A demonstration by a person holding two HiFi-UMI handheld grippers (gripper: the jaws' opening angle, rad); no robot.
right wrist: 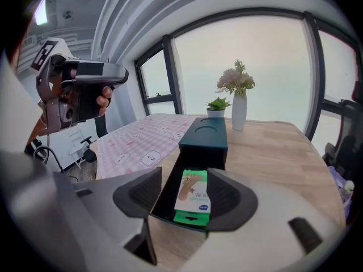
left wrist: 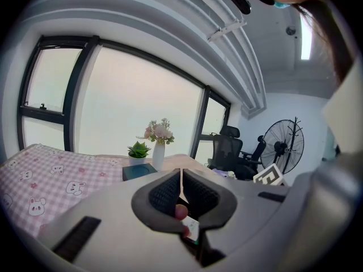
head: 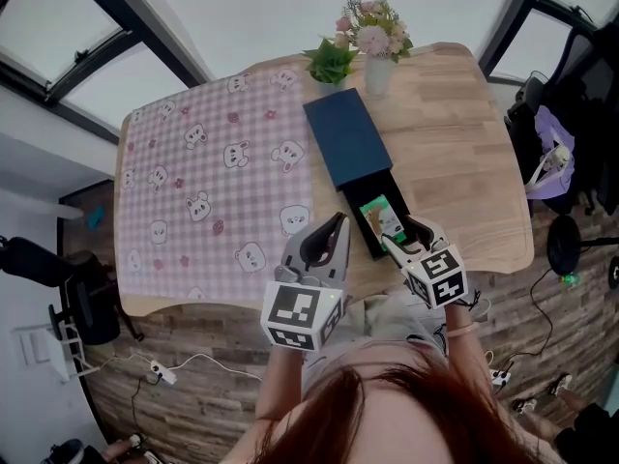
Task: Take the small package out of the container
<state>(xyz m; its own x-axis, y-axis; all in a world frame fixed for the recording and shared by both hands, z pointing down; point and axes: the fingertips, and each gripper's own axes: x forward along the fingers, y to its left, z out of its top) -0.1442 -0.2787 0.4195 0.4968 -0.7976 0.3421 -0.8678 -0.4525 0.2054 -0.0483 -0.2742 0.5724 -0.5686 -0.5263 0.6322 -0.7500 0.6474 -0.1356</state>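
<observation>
Small package (right wrist: 193, 197), green and flat, is lying face up in the pulled-out drawer (right wrist: 163, 197) of the dark container (right wrist: 205, 136). The container is sitting on the bare wood of the tabletop (head: 464, 143), with the drawer reaching toward the near edge. Because the drawer is standing open, the package is lying exposed from above, and this is giving a gripper access to it.

Right gripper (right wrist: 186, 181) is pointing down at the drawer with its jaws standing well apart, one to each side of the package. The pads are not touching the package, and nothing is being gripped. By this reading the approach to the grasp is under way and the lift is not yet begun.

Left gripper (head: 337, 222) is hanging just left of the drawer, jaws together and carrying nothing. It is probably waiting to steady the container.

Clearances:
- The drawer walls are running close along the package's long sides, leaving the jaws little room. The left jaw is lining up near the left wall and could land on it.
- The space above the drawer is lying open.
- The checked cloth (head: 213, 182) is covering the left part of the tabletop, apart from the work.
- The vase (head: 377, 73) and potted plant (head: 332, 61) are standing at the far edge, beyond the container
</observation>
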